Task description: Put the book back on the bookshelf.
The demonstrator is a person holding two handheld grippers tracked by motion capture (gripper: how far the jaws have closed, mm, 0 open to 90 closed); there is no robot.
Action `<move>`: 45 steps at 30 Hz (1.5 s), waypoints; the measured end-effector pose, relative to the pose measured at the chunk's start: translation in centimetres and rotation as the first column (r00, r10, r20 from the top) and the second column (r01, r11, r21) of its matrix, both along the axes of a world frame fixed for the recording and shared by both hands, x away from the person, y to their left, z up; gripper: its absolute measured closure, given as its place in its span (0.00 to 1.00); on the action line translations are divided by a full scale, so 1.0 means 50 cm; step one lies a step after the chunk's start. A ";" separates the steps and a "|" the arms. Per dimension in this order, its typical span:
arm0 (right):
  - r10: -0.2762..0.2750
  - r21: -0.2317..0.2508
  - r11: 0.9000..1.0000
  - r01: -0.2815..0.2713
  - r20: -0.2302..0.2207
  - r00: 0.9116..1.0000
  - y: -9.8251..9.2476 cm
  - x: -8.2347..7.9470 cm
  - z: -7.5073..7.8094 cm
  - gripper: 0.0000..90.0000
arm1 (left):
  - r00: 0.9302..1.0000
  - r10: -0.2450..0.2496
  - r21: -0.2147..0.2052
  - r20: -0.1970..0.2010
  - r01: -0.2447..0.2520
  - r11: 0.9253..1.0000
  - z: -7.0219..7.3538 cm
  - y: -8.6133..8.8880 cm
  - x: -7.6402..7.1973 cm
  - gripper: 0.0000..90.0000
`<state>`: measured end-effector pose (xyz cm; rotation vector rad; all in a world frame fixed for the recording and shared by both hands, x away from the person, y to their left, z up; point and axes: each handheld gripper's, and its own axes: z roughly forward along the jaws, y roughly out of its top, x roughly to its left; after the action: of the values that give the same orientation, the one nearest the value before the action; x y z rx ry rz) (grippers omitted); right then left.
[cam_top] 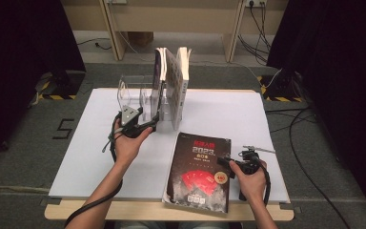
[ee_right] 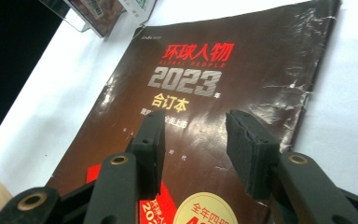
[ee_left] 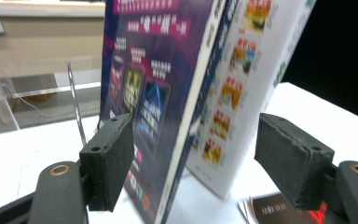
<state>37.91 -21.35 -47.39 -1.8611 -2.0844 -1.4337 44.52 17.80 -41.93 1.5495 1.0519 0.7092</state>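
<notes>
Left gripper [cam_top: 153,125] at the foot of two upright books in a clear acrylic rack [cam_top: 129,91], jaws spread wide, pads not pressing. Dark purple-covered book [ee_left: 158,93] standing between the jaws, close to the left-hand pad, lower edge down by the fingertips; white-covered book [ee_left: 242,79] just behind it, leaning against it, also within the span of the jaws. Right gripper [cam_top: 225,162] over the right edge of a dark magazine [cam_top: 199,171] lying flat on the white table [cam_top: 90,143], jaws spread, nothing between the pads. Magazine cover [ee_right: 205,93] directly beyond and beneath the right jaws, red and silver lettering ahead of the tips. Magazine well apart from left gripper.
</notes>
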 end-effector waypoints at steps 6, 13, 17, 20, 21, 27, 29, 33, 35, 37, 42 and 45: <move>-0.023 -0.025 0.999 0.022 -0.032 0.999 -0.005 0.004 0.003 0.65 | 0.997 -0.014 0.012 -0.073 0.015 1.000 -0.035 0.013 -0.026 0.33; -0.045 -0.060 0.997 0.040 -0.092 0.995 -0.013 0.010 -0.007 0.65 | 0.983 -0.075 0.025 -0.167 0.081 0.996 -0.068 0.013 -0.056 0.41; -0.061 -0.066 0.996 0.053 -0.115 0.991 -0.015 0.014 -0.006 0.65 | 0.966 -0.126 0.013 -0.227 0.132 0.991 -0.081 -0.002 -0.069 0.44; -0.079 -0.082 0.994 0.070 -0.112 0.991 -0.016 0.018 -0.001 0.66 | 0.950 -0.170 0.009 -0.261 0.178 0.984 -0.088 -0.020 -0.078 0.46; -0.086 -0.084 0.994 0.077 -0.122 0.989 -0.016 0.020 0.000 0.66 | 0.943 -0.191 0.005 -0.274 0.200 0.980 -0.090 -0.029 -0.082 0.46; -0.114 -0.128 0.987 0.097 -0.132 0.985 -0.015 0.032 0.006 0.68 | 0.904 -0.265 -0.003 -0.335 0.281 0.960 -0.104 -0.068 -0.093 0.49; -0.143 -0.127 0.984 0.128 -0.123 0.982 -0.022 0.038 0.012 0.69 | 0.895 -0.276 0.005 -0.351 0.296 0.955 -0.109 -0.079 -0.094 0.51; -0.143 -0.145 0.982 0.122 -0.142 0.980 -0.019 0.048 0.012 0.70 | 0.886 -0.274 0.011 -0.373 0.299 0.954 -0.116 -0.093 -0.094 0.52; -0.139 -0.162 0.980 0.116 -0.141 0.980 -0.013 0.051 0.011 0.71 | 0.882 -0.269 0.009 -0.387 0.295 0.955 -0.120 -0.098 -0.093 0.53; -0.144 -0.170 0.978 0.119 -0.141 0.980 -0.010 0.055 0.009 0.73 | 0.879 -0.264 0.010 -0.398 0.292 0.956 -0.123 -0.101 -0.093 0.55; -0.164 -0.207 0.970 0.130 -0.153 0.975 -0.002 0.059 0.005 0.82 | 0.861 -0.265 0.010 -0.434 0.299 0.954 -0.129 -0.111 -0.090 0.60; -0.167 -0.230 0.965 0.128 -0.159 0.973 -0.008 0.063 0.003 0.90 | 0.844 -0.263 0.006 -0.468 0.301 0.954 -0.135 -0.116 -0.088 0.63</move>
<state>41.06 -21.76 -47.23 -2.1763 -2.1311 -1.0474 40.13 11.98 -48.66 1.9518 1.1108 0.1729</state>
